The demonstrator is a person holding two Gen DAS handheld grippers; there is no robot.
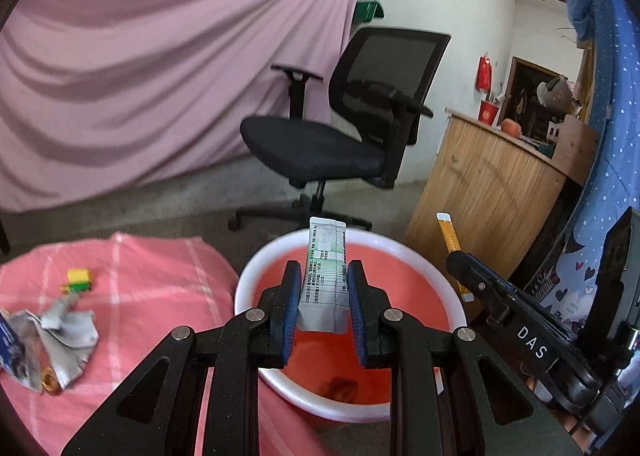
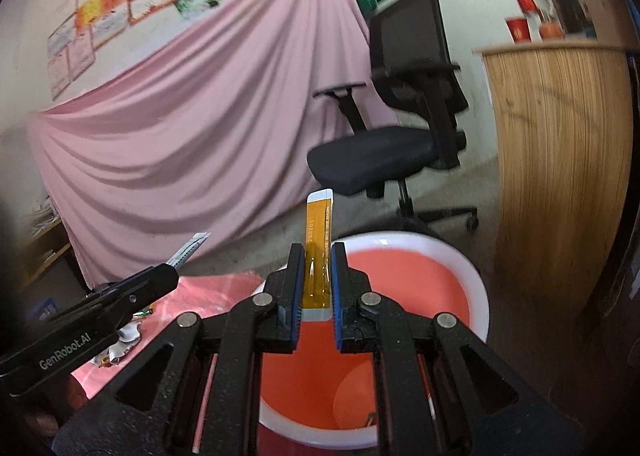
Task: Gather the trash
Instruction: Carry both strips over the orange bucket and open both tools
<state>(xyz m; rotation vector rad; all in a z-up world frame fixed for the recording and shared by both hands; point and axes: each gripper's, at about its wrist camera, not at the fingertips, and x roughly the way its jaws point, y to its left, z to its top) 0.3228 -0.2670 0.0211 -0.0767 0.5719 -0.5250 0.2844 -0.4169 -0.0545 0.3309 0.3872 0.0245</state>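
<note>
Left gripper [image 1: 324,288] clamps a white sachet [image 1: 325,276]; right gripper [image 2: 318,280] clamps an amber sachet [image 2: 318,252], both above the red bin [image 1: 248,284] at 6 o'clock.

A salmon-red bin [image 1: 420,288] is rimmed in white; a pink cloth [image 1: 140,276] is crossed by pale checks; a black chair [image 1: 320,148] is seen.

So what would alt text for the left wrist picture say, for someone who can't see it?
The left gripper pinches a white and green sachet above an orange bin with a white rim. At right, the right gripper holds a yellow sachet; at left, crumpled wrappers lie on a pink cloth, an office chair behind.
</note>
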